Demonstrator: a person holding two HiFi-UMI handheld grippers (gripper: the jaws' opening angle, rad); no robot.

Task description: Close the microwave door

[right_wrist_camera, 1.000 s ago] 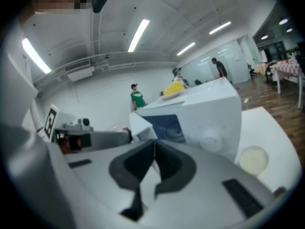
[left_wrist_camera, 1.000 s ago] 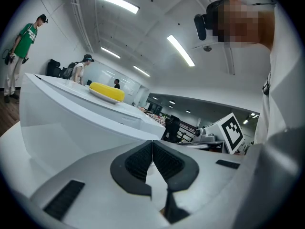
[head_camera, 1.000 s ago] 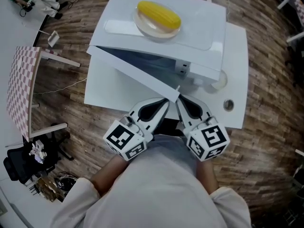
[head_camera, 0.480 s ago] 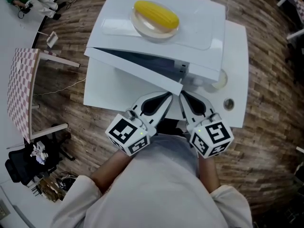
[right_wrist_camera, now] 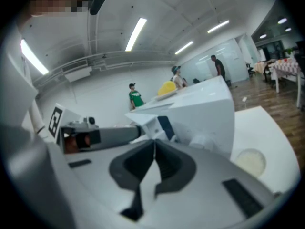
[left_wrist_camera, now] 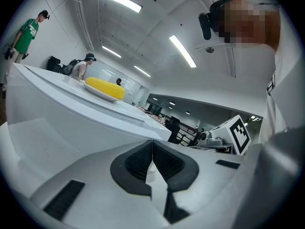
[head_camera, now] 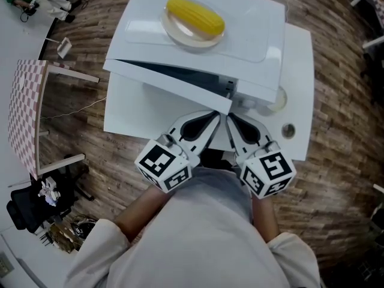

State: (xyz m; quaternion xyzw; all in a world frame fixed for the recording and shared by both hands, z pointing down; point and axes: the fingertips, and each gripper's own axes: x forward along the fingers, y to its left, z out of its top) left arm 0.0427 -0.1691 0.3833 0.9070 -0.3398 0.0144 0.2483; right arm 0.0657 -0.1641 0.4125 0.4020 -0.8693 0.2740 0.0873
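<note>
Left gripper [head_camera: 212, 116] and right gripper [head_camera: 228, 119], fingers clenched on nothing, sit at the free edge of the ajar microwave door [head_camera: 165, 84].

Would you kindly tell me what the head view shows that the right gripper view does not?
Only the head view shows the black-and-white marker cube on the right claw. Only the right gripper view shows ceiling strip lights and a distant dark-clothed person. Both show the white microwave, its ajar door, the yellow corn cob on top and the left claw.
</note>
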